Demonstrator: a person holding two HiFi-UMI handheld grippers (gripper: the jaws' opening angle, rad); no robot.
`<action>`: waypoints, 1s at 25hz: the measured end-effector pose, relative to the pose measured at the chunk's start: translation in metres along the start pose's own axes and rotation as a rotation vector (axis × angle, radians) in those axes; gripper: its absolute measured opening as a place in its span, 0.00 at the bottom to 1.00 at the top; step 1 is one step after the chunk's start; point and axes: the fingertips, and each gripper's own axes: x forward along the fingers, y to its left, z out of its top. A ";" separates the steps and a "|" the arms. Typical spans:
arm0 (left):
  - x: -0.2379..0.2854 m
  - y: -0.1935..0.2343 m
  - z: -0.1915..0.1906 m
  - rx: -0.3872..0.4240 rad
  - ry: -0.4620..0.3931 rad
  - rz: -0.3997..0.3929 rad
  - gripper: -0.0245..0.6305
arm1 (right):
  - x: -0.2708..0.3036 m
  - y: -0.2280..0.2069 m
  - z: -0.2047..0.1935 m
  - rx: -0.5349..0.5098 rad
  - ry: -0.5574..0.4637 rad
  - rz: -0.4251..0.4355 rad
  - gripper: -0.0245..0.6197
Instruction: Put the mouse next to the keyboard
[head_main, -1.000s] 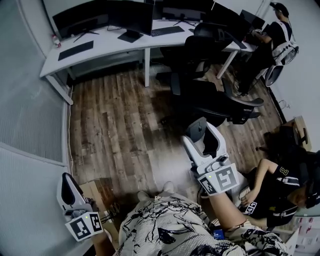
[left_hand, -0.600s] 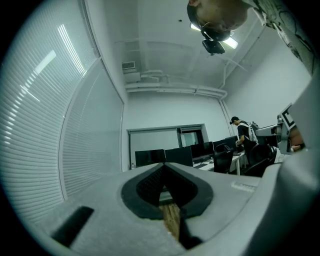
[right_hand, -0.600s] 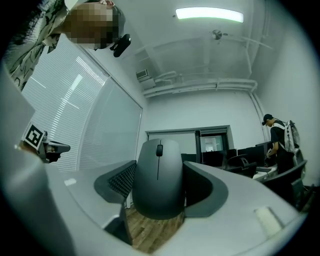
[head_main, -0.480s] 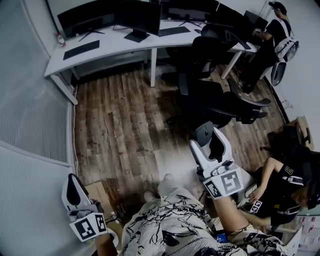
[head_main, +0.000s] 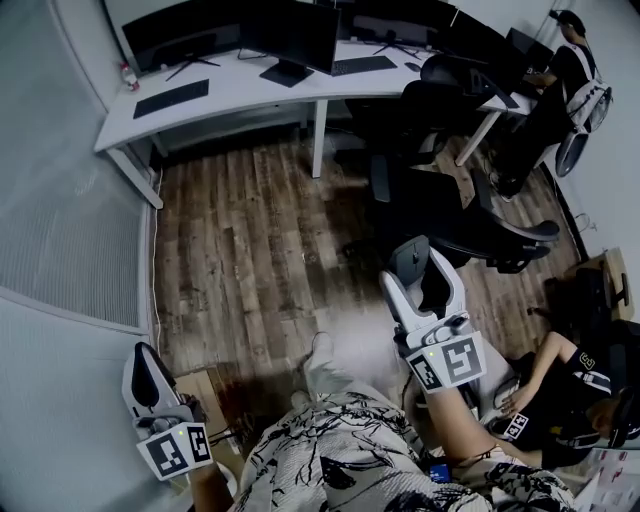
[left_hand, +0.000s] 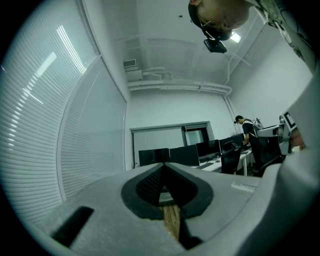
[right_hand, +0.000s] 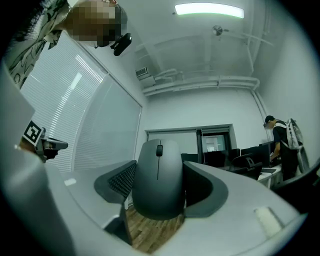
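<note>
Head view: near right, the right gripper (head_main: 418, 270) carries a dark grey computer mouse (head_main: 410, 256); a flat black keyboard (head_main: 171, 98) lies far left on the white desk (head_main: 240, 88).
Left gripper view: the left gripper (left_hand: 166, 181) has its jaws pressed together, empty.
Right gripper view: jaws clamp the mouse's sides.

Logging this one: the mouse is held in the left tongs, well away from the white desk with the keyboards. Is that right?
Wrong side: the mouse is held in the right tongs, as the right gripper view shows; the left tongs are shut on nothing. It is indeed well away from the white desk with the keyboards.
</note>
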 end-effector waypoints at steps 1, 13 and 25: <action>0.008 -0.001 0.001 0.004 -0.003 0.001 0.03 | 0.008 -0.004 0.000 0.000 -0.002 0.003 0.51; 0.104 -0.013 0.009 0.006 -0.013 0.037 0.03 | 0.097 -0.059 -0.005 0.013 -0.023 0.027 0.51; 0.167 -0.043 0.009 -0.004 -0.015 0.073 0.03 | 0.158 -0.099 -0.018 0.045 -0.026 0.073 0.51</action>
